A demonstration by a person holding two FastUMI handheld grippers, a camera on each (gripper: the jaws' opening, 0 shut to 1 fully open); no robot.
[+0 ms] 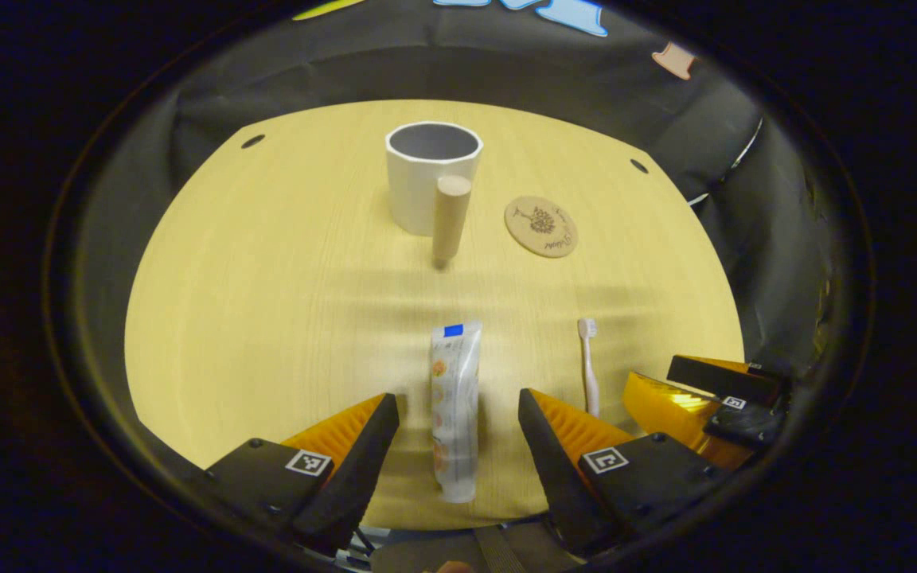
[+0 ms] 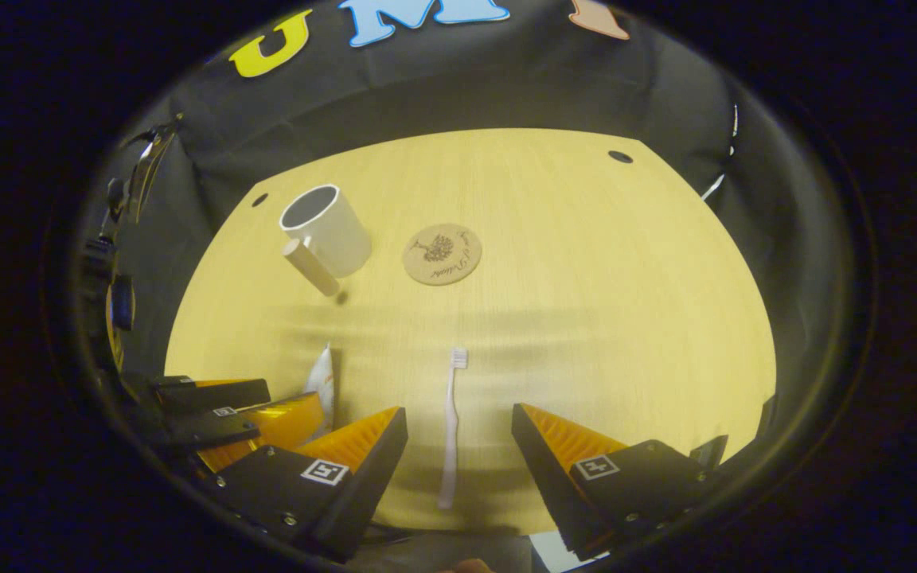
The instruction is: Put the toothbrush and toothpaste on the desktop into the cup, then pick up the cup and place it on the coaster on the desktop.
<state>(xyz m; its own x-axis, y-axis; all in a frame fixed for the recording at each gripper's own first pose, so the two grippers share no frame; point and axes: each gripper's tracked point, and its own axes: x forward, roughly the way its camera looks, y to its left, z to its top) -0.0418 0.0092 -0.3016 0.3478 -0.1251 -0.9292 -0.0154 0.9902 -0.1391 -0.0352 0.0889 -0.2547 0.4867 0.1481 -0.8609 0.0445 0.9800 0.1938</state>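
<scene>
Left tongs (image 1: 458, 446): spread wide, hovering low over the desktop, one finger on each side of the toothpaste tube with a clear gap on both sides; nothing pinched. Lined up so, most likely, to close across the tube's width.
Right tongs (image 2: 458, 454): spread just as wide, straddling the toothbrush handle without touching it; nothing pinched. Seen also at the lower right of the left gripper view, close beside the left pair.
Toothpaste (image 1: 455, 406): lying flat on the desktop, long axis pointing away toward the cup, near end between the left fingers. Flat and soft, so probably best squeezed across the middle.
Toothbrush (image 2: 450, 434): lying flat, bristle head pointing away, thin handle running back between the right fingers. Slim and low, likely to call for a close, centred pinch.
Cup (image 1: 433, 177): upright, mouth open and empty, well beyond both items. Wooden peg handle (image 1: 450, 219) on the near side.
Coaster (image 2: 442, 254): round, bare, just beside the cup but apart from it.
Desktop (image 2: 626, 302): pale wood, holding all four items.
Progress: judged at the very start, with neither item lifted and the cup not yet on the coaster.
</scene>
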